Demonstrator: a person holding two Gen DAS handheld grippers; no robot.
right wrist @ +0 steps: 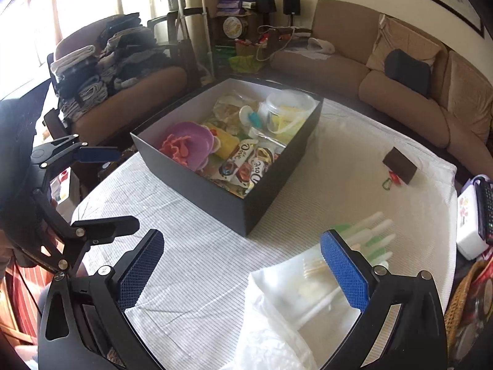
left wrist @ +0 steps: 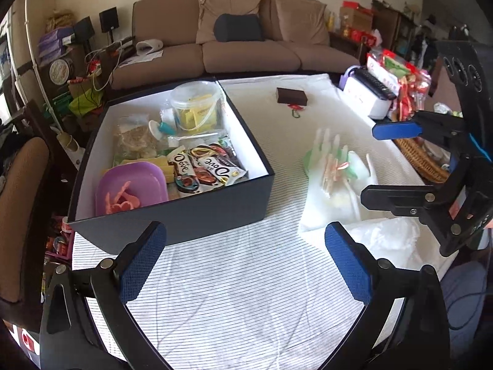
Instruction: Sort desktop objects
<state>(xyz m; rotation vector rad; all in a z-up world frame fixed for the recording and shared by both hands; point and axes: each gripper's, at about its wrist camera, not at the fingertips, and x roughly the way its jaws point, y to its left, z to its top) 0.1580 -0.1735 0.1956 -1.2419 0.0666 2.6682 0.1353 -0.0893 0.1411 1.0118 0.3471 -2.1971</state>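
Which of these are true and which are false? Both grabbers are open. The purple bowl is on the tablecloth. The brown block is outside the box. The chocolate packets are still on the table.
1. Both grabbers, the left gripper and the right gripper, are open: true.
2. The purple bowl is on the tablecloth: false, it lies inside the dark box.
3. The brown block is outside the box: true.
4. The chocolate packets are on the table: false, they are in the box.

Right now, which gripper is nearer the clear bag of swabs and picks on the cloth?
Right. The right gripper hangs open just in front of the clear bag, one pad overlapping it. The left gripper is open too, over bare striped cloth beside the bag, nearer the box.
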